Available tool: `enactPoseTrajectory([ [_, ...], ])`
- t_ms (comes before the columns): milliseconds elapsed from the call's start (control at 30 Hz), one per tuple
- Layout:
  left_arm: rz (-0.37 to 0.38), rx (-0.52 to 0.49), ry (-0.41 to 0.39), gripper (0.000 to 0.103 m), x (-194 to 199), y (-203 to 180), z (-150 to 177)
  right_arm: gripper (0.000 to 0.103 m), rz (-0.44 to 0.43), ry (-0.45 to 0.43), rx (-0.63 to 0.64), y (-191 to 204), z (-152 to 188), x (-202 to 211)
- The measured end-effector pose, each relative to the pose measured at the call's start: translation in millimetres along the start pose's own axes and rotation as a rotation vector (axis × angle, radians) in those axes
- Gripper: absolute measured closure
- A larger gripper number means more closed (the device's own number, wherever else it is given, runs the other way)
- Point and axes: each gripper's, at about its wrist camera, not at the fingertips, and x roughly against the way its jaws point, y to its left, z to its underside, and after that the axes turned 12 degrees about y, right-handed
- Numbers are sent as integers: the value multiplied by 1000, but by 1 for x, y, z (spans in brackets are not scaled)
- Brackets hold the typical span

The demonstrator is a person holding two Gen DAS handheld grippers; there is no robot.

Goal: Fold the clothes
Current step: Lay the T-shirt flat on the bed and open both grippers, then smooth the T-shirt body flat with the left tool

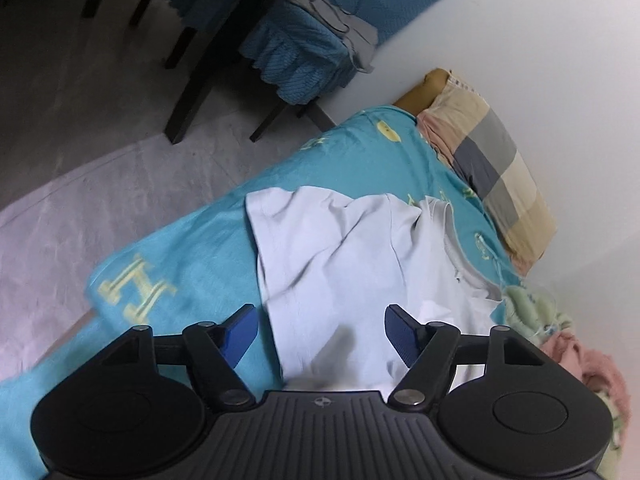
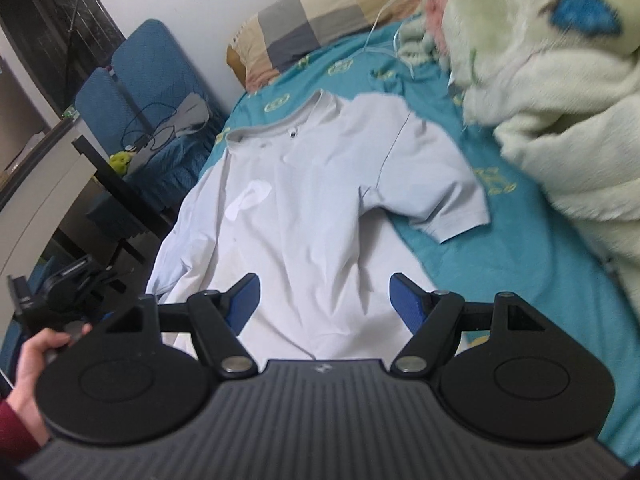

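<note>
A pale white T-shirt [image 1: 340, 248] [image 2: 312, 184] lies spread on the teal bed sheet [image 1: 192, 256] [image 2: 500, 264], collar toward the pillow. One short sleeve [image 2: 444, 204] sticks out to the right in the right wrist view. My left gripper [image 1: 320, 320] hovers open over the shirt's edge, one blue pad over the sheet, the other over the cloth, nothing pinched. My right gripper [image 2: 325, 292] stands open above the shirt's lower part, nothing between its pads. The left gripper [image 2: 68, 280] also shows at the left of the right wrist view, held by a hand [image 2: 36, 356].
A checked pillow [image 1: 496, 172] [image 2: 320, 12] lies at the head of the bed by the white wall. A fluffy green blanket [image 2: 560, 120] is heaped along the right side. A blue-covered chair [image 1: 304, 52] [image 2: 160, 92] stands beside the bed on the grey floor [image 1: 80, 140].
</note>
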Motion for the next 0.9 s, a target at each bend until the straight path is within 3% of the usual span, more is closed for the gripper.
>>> enactPoseTrajectory([
  [133,-49,-2,-46,29,-30,4,-18,30,-3,14,-2,-1,-4,-16],
  [267,-58,23,-69,33,-55,15,-35,30,13,11,-8,-6,-8,-30],
  [433,-76,-62,-86,75,-72,11,-49,30,29,34,-45,-16,-14,-48],
  [467,-86,-78,-88,93,-74,10,-51,30,27,38,-52,-18,-15,-51],
  [500,-90,-97,-91,97,-74,8,-54,30,28,39,-53,-18,-15,-52],
  [700,-128,-197,-160,101,-52,-15,-95,30,70,35,-21,-13,-9,-56],
  [900,-355,-258,-302,101,-41,-54,-174,30,108,22,22,-10,-13,-62],
])
